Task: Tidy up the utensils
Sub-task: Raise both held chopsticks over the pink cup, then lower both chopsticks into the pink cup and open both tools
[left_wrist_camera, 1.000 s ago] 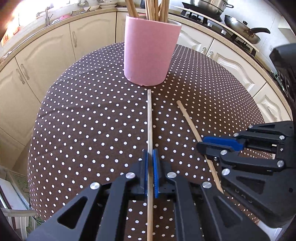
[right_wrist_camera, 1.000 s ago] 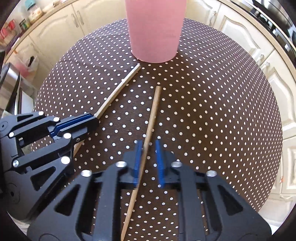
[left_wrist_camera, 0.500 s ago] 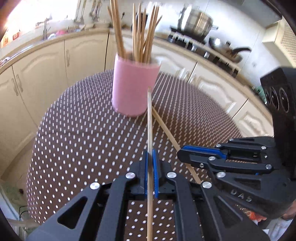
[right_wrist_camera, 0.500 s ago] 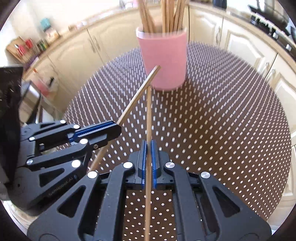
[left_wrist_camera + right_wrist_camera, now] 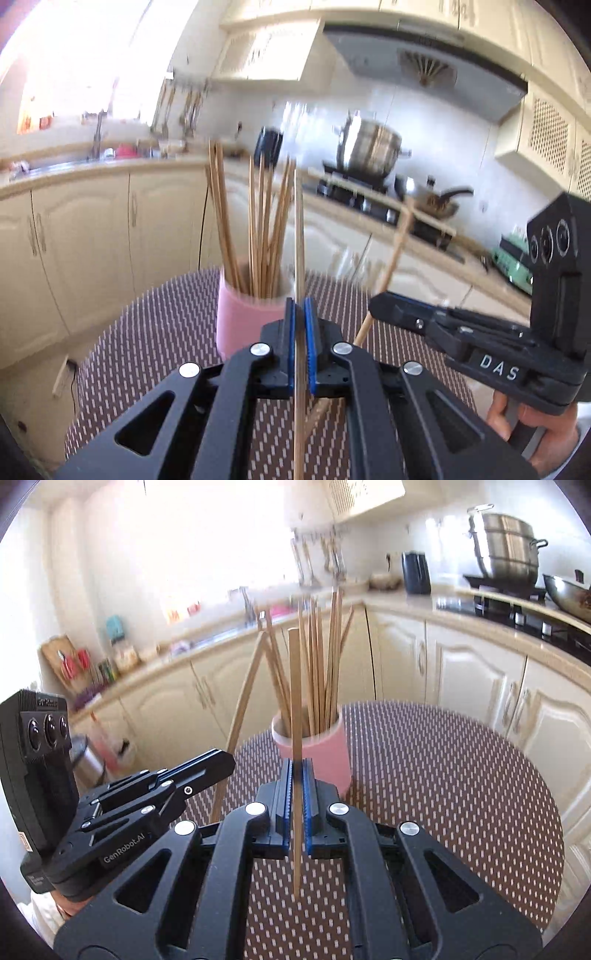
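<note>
A pink cup (image 5: 243, 317) holding several wooden chopsticks stands on the brown dotted table (image 5: 155, 332); it also shows in the right wrist view (image 5: 321, 749). My left gripper (image 5: 300, 306) is shut on a chopstick (image 5: 299, 229), held nearly upright in the air short of the cup. My right gripper (image 5: 297, 771) is shut on another chopstick (image 5: 294, 686), also raised and upright. The right gripper shows in the left wrist view (image 5: 388, 310) with its chopstick (image 5: 395, 251). The left gripper shows in the right wrist view (image 5: 218, 764) with its chopstick (image 5: 247, 694).
Cream kitchen cabinets (image 5: 472, 675) and a counter curve behind the table. A steel pot (image 5: 506, 550), a pan (image 5: 569, 590) and a black kettle (image 5: 415, 572) stand on the counter and stove. The round table's edge (image 5: 554, 812) is close on the right.
Both grippers have lifted their chopsticks off the table and tilted them from lying flat to nearly upright. The right gripper closed on its chopstick early on. The cup now appears farther and lower.
</note>
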A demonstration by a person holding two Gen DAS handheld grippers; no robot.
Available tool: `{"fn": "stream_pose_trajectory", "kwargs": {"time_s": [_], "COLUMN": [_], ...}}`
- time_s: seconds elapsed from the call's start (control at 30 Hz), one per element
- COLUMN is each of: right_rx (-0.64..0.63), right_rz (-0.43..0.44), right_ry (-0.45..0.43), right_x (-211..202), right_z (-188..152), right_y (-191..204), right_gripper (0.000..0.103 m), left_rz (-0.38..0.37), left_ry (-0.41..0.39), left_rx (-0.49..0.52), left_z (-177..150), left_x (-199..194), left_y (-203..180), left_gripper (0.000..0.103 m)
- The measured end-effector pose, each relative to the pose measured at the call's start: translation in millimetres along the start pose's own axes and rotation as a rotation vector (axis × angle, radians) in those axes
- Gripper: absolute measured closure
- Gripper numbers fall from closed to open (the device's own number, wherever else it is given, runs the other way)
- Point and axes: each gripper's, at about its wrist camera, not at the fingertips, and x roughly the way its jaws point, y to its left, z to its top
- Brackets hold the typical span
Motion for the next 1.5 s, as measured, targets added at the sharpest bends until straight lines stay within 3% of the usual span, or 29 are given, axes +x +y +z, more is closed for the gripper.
{"fn": "stream_pose_trajectory", "kwargs": {"time_s": [0.37,0.57,0.7,1.0,1.43,1.47,1.5], "right_rx": [-0.019,-0.056,-0.055,-0.073,-0.046,-0.047,-0.047], "right_rz": [0.060,0.036,0.039,0.027,-0.008,-0.013,-0.017], "right_ry": [-0.174,-0.200,-0.211,-0.234,-0.085,-0.075,-0.071], "right_x": [-4.6,5.5,9.6,20.0,64.1,66.7,67.6], "right_z": [71.8,90.6,94.9,94.8,46.2,41.8,38.2], "right_y": [-10.1,-14.4,-20.3,-20.4,-29.6,-29.3,-28.6], "right_gripper": [0.098,0.098,0.098,0.098,0.097,0.097,0.097], "left_rz": [0.031,0.044,0.073,0.113,0.126,0.127,0.123], "left_ry": [-0.329,-0.407,-0.442,-0.387,-0.210,-0.198,-0.184], "left_rx": [0.031,-0.014,0.021,0.039,0.073,0.070,0.068], "left_z": [67.7,83.9,85.7,63.3,18.6,17.6,16.7], "left_x": [18.4,49.2,61.5,83.5,91.3,90.8,89.7], "left_y": [-1.7,4.9,0.1,7.9,19.7,20.6,21.0], "left_gripper": [0.097,0.097,0.097,0.097,0.097,0.095,0.085]}}
